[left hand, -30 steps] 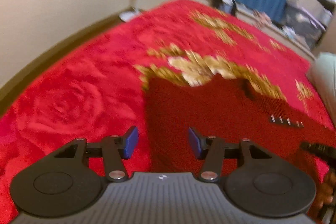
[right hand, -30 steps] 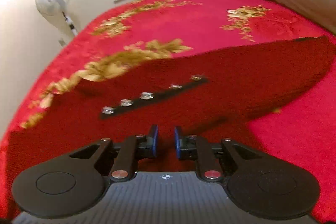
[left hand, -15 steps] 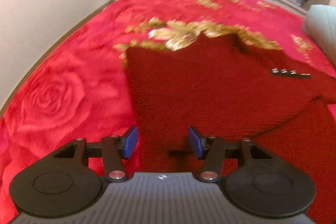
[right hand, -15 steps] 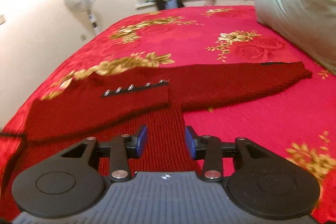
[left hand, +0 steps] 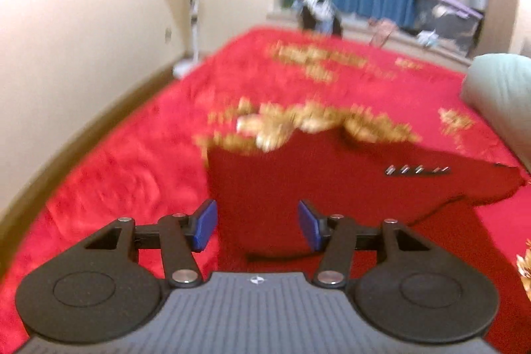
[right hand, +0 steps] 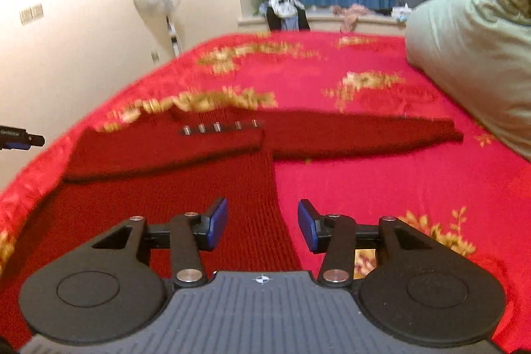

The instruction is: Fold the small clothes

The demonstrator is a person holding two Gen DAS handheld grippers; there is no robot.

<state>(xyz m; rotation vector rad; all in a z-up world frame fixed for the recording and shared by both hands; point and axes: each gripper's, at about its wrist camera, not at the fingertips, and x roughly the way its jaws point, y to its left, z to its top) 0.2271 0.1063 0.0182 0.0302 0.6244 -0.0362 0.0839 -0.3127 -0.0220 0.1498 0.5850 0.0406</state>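
A dark red knitted sweater (left hand: 298, 175) lies flat on the red bed cover. One sleeve with a dark cuff strip of silver buttons (left hand: 416, 170) is folded across its body; the other sleeve (right hand: 365, 135) stretches out to the right. My left gripper (left hand: 257, 229) is open and empty above the sweater's left edge. My right gripper (right hand: 262, 223) is open and empty above the sweater's right edge near the hem. The left gripper's tip also shows at the left edge of the right wrist view (right hand: 20, 138).
The red bed cover (right hand: 381, 188) has gold flower patterns. A pale green pillow (right hand: 474, 55) lies at the right. A standing fan (right hand: 159, 5) and the wall are at the left; blue curtains and storage boxes are behind the bed.
My right gripper opened, let go of the folded sleeve, and pulled back toward the hem. My left gripper stayed open and also drew back and up.
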